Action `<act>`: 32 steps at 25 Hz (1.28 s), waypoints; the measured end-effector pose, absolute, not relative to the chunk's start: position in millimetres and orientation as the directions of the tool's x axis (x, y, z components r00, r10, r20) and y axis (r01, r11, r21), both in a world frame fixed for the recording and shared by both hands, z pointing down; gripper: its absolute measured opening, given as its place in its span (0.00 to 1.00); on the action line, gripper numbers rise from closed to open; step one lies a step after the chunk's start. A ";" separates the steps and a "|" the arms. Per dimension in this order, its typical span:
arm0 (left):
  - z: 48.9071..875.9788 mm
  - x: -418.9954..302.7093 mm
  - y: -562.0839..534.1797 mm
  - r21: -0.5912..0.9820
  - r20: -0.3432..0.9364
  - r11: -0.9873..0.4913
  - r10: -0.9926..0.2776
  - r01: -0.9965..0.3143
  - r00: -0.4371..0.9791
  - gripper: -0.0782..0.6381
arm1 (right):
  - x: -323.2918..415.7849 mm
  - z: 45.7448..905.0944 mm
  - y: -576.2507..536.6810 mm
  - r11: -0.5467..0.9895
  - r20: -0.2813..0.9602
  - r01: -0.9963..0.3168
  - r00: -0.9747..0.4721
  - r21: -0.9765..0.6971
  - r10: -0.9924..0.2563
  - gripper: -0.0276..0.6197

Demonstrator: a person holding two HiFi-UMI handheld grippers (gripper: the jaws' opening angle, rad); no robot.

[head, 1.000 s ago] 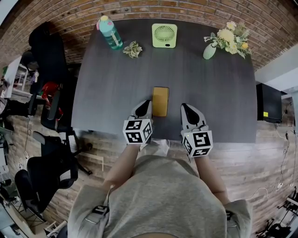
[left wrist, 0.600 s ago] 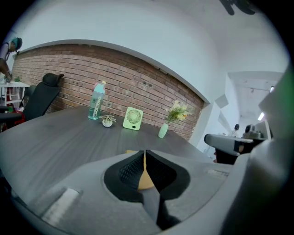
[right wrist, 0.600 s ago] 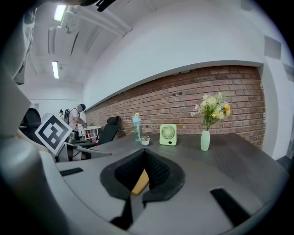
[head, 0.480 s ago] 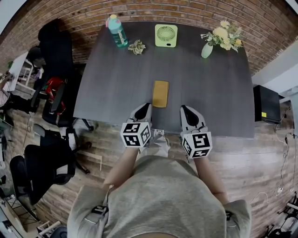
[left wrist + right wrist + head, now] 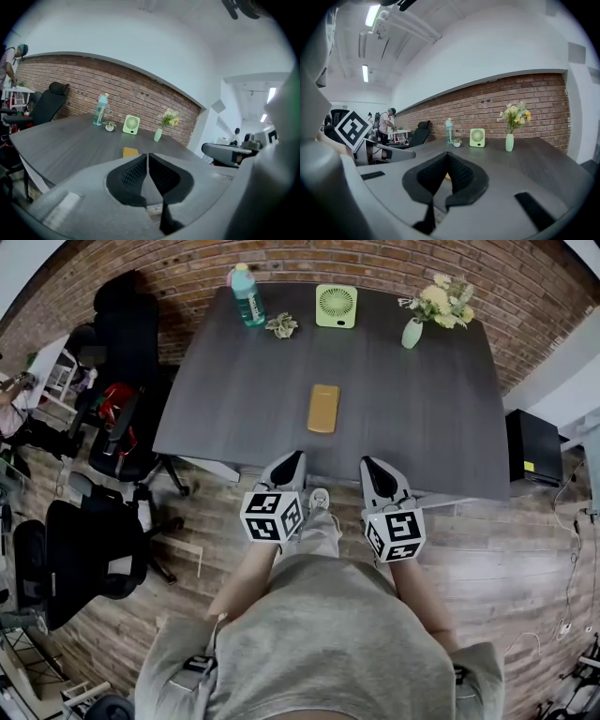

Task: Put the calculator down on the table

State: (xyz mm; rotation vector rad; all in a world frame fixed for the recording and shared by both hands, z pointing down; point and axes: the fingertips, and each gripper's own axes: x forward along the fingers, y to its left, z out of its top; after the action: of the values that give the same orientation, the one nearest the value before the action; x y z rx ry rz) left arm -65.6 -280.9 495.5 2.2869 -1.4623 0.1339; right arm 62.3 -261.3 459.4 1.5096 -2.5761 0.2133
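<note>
Yellow calculator (image 5: 323, 408) lies flat on the counter (image 5: 422, 409), well ahead of the left gripper (image 5: 287, 466) and right gripper (image 5: 374, 473), both pressed together, empty. Probably light, rigid, slick plastic; its long edges suit pinching.

Calculator: the flat yellow rectangular calculator (image 5: 323, 409) is lying near the middle of the dark grey wood-grain bench (image 5: 234, 399), with nothing touching it.
Left: the left tongs (image 5: 289, 463) are hovering at the bench's near edge, apart from the calculator.
Right: the right tongs (image 5: 371, 470) are hanging alongside, pointing the same way.
Far edge: a teal plastic bottle (image 5: 247, 296), a small potted plant (image 5: 281, 325), a pale green square fan (image 5: 336, 306) and a mint vase of yellow flowers (image 5: 412, 332) are standing in a row.
</note>
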 end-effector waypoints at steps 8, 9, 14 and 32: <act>490.2 -62.4 -209.9 0.288 0.277 -0.362 -0.855 -0.887 0.438 0.15 | 62.9 459.7 -193.6 0.499 0.180 -0.866 -0.498 -0.047 -0.848 0.05; 489.9 -61.7 -201.8 0.287 0.274 -0.361 -0.857 -0.887 0.437 0.15 | 63.4 459.8 -186.0 0.500 0.179 -0.865 -0.500 -0.047 -0.848 0.05; 488.3 -60.5 -164.3 0.290 0.263 -0.358 -0.862 -0.888 0.433 0.15 | 63.1 458.3 -149.9 0.504 0.171 -0.862 -0.504 -0.048 -0.846 0.05; 480.4 -66.3 -99.9 0.291 0.244 -0.345 -0.875 -0.892 0.418 0.15 | 54.1 460.2 -89.0 0.527 0.175 -0.849 -0.526 -0.045 -0.832 0.05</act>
State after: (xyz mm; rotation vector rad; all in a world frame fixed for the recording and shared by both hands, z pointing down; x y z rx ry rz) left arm -66.3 -99.9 480.4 2.3013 -1.5127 0.0637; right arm 54.1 -89.0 460.2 1.4543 -2.6276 0.1878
